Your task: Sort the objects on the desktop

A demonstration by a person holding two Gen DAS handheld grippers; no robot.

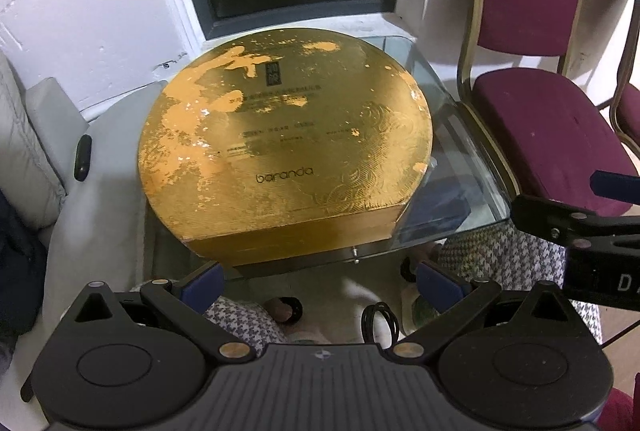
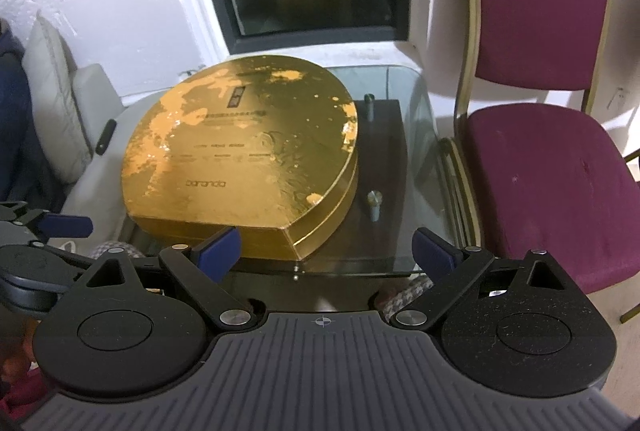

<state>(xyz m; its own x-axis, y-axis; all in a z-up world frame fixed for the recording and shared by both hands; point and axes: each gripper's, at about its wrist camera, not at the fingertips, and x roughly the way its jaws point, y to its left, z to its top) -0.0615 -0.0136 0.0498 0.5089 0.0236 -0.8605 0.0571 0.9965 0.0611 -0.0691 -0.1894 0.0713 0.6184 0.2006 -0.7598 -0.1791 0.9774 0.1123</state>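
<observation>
Gold box (image 1: 286, 151), round with one flat side, marked "baranda", lying flat on the glass worktop (image 1: 452, 135). Left tool (image 1: 318, 281) just before the box's flat side, jaws spread, nothing between. Maroon chair (image 1: 552, 127) right of the box; right tool (image 1: 600, 199) near the box's right corner.

One brand name reads clearly, on the gold box lid.

The word "baranda" stands in dark lowercase letters on the lid of the round gold box (image 1: 280, 135), near its flat front edge, and shows in both wrist views. Smaller dark print lines and a small dark rectangular mark higher up on the same lid are too blurred to read. A white letter "D" shows on the right hand-held gripper (image 1: 592, 231).
</observation>
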